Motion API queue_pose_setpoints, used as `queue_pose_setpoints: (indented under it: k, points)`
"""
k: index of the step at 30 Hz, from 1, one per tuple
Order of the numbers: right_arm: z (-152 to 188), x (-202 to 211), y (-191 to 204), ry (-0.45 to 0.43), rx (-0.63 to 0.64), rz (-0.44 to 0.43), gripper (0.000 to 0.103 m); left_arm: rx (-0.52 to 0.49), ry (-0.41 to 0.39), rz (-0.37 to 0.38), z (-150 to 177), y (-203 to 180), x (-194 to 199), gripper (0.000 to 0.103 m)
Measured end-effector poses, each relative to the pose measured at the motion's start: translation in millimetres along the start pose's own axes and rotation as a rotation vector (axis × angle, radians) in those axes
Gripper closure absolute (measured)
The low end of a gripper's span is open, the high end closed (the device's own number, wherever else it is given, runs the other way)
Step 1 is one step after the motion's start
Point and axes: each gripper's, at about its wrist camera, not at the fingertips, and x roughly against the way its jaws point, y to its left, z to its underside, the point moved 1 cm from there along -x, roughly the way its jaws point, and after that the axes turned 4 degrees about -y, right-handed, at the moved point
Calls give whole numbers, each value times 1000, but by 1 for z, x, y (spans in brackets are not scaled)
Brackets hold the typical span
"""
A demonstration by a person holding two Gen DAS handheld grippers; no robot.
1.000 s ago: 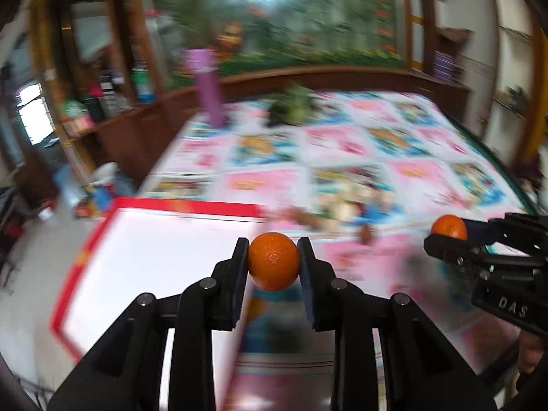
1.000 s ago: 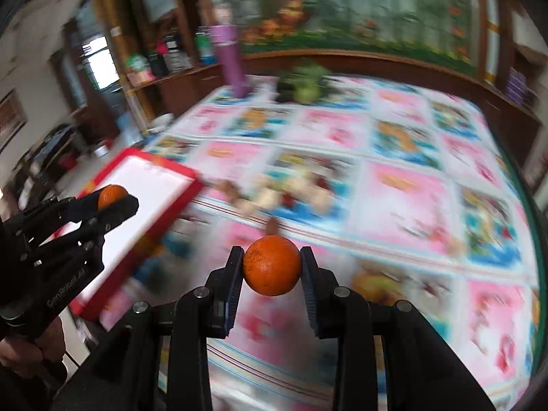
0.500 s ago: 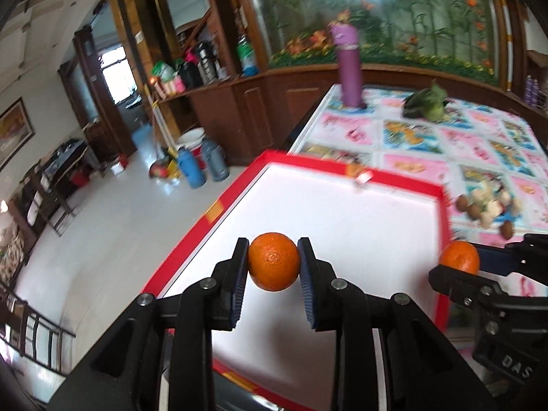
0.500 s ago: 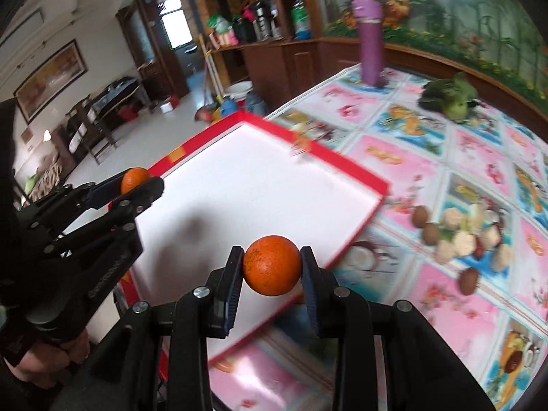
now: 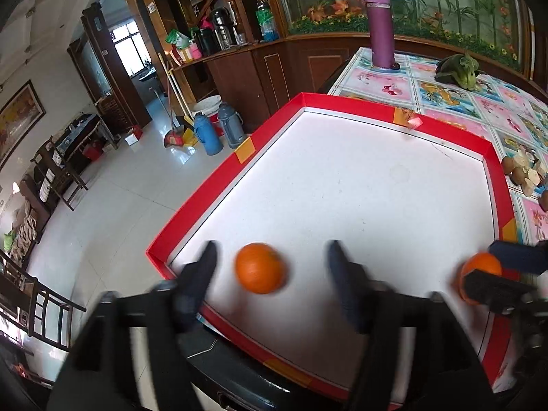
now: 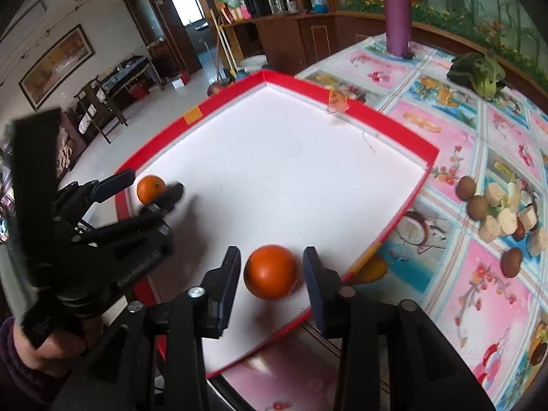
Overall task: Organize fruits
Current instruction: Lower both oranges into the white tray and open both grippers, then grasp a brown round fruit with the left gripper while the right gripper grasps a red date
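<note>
Both hand-held grippers (image 5: 270,267) (image 6: 270,270) have sprung wide open, freeing oranges (image 5: 261,268) (image 6: 271,271) over the red-rimmed white tray (image 5: 342,185) on the tabletop.

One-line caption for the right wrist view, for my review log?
Right gripper open around an orange over the red-rimmed white tray; left gripper open beside another orange.

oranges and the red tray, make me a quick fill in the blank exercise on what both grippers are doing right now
1. Both the left gripper and the right gripper have their jaws ____.
2. Each orange sits over the white floor of the red ____.
3. The tall bottle standing on the table is ____ in colour.
4. The leafy vegetable lies ____ the tray.

Missing words: open; tray; purple; outside
</note>
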Motion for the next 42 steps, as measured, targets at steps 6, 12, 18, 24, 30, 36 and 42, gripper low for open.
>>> queue_pose_setpoints:
  k: [6, 12, 18, 24, 30, 36, 42]
  points:
    - [19, 50, -33, -108, -54, 45, 62, -5, -1, 58, -3, -17, -1, 16]
    - [61, 110, -100, -170, -162, 204, 62, -66, 11, 131, -8, -61, -1, 16]
    - [115, 170, -170, -177, -325, 364, 61, -100, -13, 113, -12, -79, 21, 16]
    - [130, 178, -199, -148, -357, 415, 61, -134, -98, 221, -27, -106, 60, 15]
    - [110, 148, -205, -111, -340, 395, 62, -188, -21, 281, -33, -138, 57, 14]
    - [109, 126, -214, -55, -354, 415, 78, -238, 7, 336, -51, -181, 58, 14]
    - [112, 130, -214, -73, -342, 402, 79, -340, 82, 470, -50, -252, 47, 14]
